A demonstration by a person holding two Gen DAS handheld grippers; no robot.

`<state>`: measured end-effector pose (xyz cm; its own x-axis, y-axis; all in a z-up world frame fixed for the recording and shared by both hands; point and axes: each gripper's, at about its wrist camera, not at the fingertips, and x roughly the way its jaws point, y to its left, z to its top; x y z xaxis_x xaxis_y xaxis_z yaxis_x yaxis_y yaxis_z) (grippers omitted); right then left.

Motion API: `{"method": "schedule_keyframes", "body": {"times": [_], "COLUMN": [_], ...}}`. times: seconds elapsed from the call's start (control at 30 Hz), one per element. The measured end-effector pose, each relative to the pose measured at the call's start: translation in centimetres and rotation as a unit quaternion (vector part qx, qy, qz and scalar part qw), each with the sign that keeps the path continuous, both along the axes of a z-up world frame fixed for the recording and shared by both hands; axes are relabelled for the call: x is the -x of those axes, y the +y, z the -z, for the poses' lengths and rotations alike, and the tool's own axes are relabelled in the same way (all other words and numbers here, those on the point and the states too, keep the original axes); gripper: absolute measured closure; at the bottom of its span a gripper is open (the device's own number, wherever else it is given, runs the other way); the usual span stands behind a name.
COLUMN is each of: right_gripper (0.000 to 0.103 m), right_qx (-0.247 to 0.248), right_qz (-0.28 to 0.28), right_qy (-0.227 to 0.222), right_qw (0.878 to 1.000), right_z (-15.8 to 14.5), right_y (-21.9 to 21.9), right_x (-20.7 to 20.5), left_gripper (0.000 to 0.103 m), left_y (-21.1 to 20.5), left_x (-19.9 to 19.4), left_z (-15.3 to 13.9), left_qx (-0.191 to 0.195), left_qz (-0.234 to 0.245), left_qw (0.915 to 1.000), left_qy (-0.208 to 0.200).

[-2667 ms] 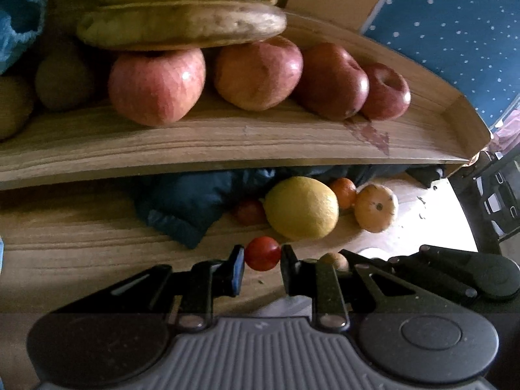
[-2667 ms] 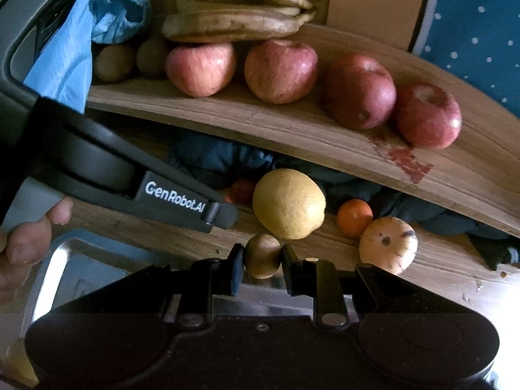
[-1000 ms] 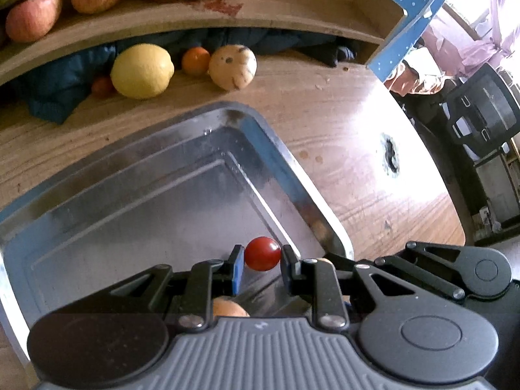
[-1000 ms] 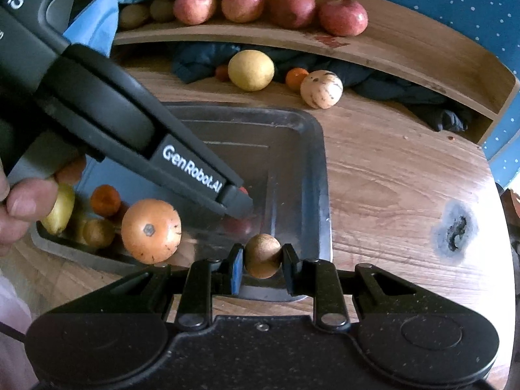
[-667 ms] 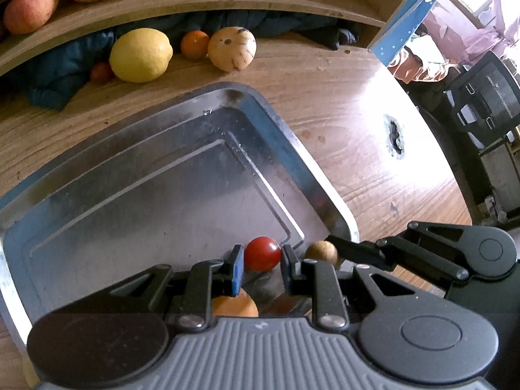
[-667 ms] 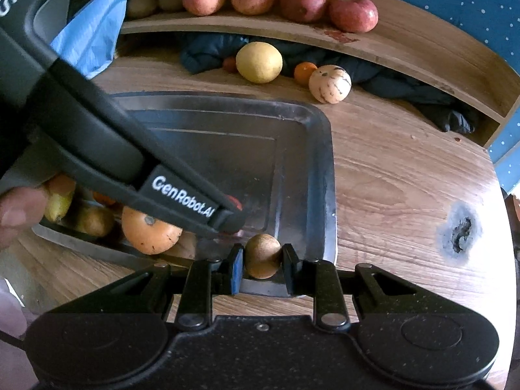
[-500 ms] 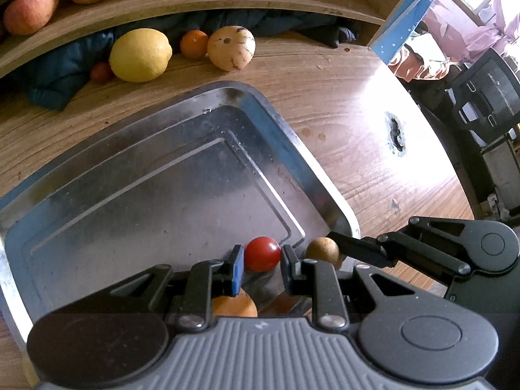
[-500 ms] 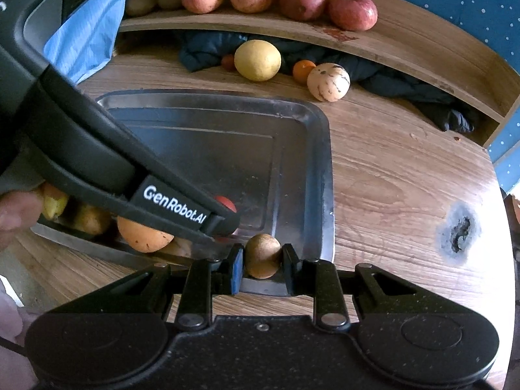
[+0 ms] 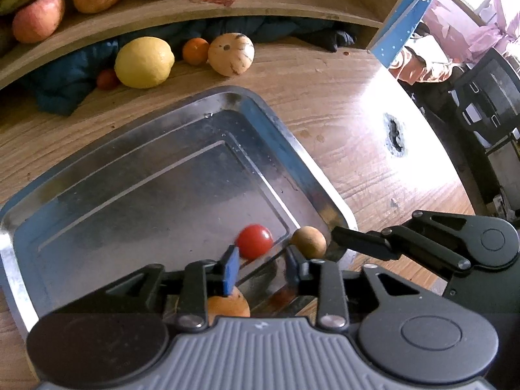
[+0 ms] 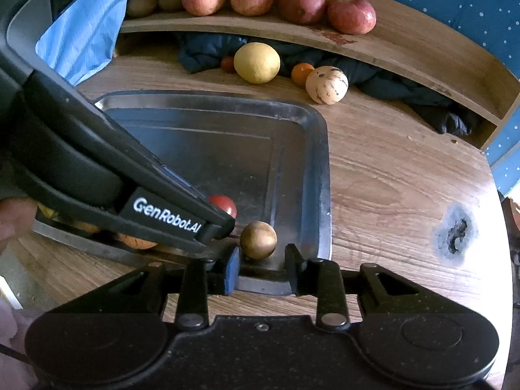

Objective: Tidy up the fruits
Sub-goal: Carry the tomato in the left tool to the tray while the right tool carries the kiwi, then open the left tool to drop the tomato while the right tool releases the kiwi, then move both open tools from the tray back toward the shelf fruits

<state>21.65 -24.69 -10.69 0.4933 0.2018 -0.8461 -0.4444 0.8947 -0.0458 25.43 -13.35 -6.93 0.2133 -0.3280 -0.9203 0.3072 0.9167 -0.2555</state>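
Note:
A red cherry tomato [image 9: 254, 240] lies on the floor of the metal tray [image 9: 302, 159] near its right corner. My left gripper [image 9: 261, 266] stands just behind it; its jaws are opening and the pads no longer press the tomato. A small brown round fruit [image 10: 258, 240] sits in the same tray corner [image 10: 325, 178]. My right gripper [image 10: 261, 266] is right behind it, jaws opening, with a gap on both sides of the fruit. The two fruits lie close together, tomato [image 10: 224, 206] to the left of the brown fruit [image 9: 308, 242]. The left gripper's finger [image 10: 175, 217] crosses the right wrist view.
An orange fruit [image 9: 227, 305] and several others lie at the tray's near end, mostly hidden. Beyond the tray sit a lemon [image 9: 143, 61], a small orange [image 9: 195, 51] and a pale striped gourd [image 9: 231, 54] by dark cloth. Apples [image 10: 351, 14] line the wooden shelf. A burnt spot [image 10: 455, 230] marks the table.
Both grippers came back from the shelf to the tray's near right corner. In the last half second both jaws parted, and the tomato and the brown fruit left the pads.

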Motion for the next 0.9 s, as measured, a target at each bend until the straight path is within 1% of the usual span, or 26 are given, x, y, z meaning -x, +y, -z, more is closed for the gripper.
{"method": "schedule_keyframes", "body": {"times": [0.03,0.2,0.33,0.37,0.4,0.43,0.47,0.5,0.53,0.67,0.73,0.87,0.9], "right_gripper": [0.067,0.061,0.052,0.049,0.046,0.04,0.034,0.031,0.026,0.016,0.013,0.006,0.006], "right_qx": [-0.001,-0.002,-0.003,-0.005,-0.007,-0.01,-0.014,-0.017,-0.02,-0.027,-0.03,-0.037,-0.039], "right_qz": [0.0,0.0,0.0,0.0,0.0,0.001,0.0,-0.001,-0.004,-0.016,-0.021,-0.033,-0.037], "right_qy": [-0.001,-0.007,-0.008,-0.009,-0.01,-0.01,-0.01,-0.011,-0.011,-0.008,-0.005,0.001,0.003], "right_qw": [1.0,1.0,1.0,1.0,1.0,1.0,1.0,1.0,1.0,0.999,0.999,0.999,0.999], "right_z": [-0.1,-0.6,-0.8,-1.0,-1.1,-1.3,-1.4,-1.6,-1.8,-2.3,-2.4,-2.6,-2.6], "right_y": [-0.1,-0.7,-1.0,-1.1,-1.2,-1.3,-1.4,-1.4,-1.5,-1.5,-1.5,-1.3,-1.2], "right_x": [0.1,0.7,0.9,1.0,1.1,1.2,1.3,1.5,1.7,2.0,2.2,2.2,2.2], "left_gripper": [0.061,0.053,0.045,0.044,0.04,0.034,0.031,0.024,0.019,0.013,0.008,0.003,0.001], "left_y": [0.0,0.2,0.5,0.6,0.8,1.0,1.3,1.7,1.9,3.5,4.4,6.3,6.8], "left_x": [0.0,0.3,0.8,0.8,1.0,1.1,1.2,1.3,1.4,2.1,2.7,3.8,4.0], "left_z": [-0.1,-0.9,-1.6,-1.8,-2.1,-2.3,-2.6,-2.9,-3.1,-3.9,-4.2,-4.7,-4.8], "left_qx": [0.001,0.006,0.009,0.01,0.011,0.013,0.014,0.016,0.017,0.022,0.015,0.001,-0.001], "left_qz": [-0.001,-0.01,-0.016,-0.018,-0.021,-0.023,-0.026,-0.03,-0.032,-0.031,-0.03,-0.032,-0.034], "left_qw": [1.0,0.9999,0.9996,0.9995,0.9994,0.9992,0.999,0.9987,0.9985,0.9988,0.9989,0.9988,0.9988], "left_qy": [-0.001,-0.011,-0.021,-0.023,-0.026,-0.029,-0.033,-0.038,-0.04,-0.032,-0.033,-0.037,-0.036]}}
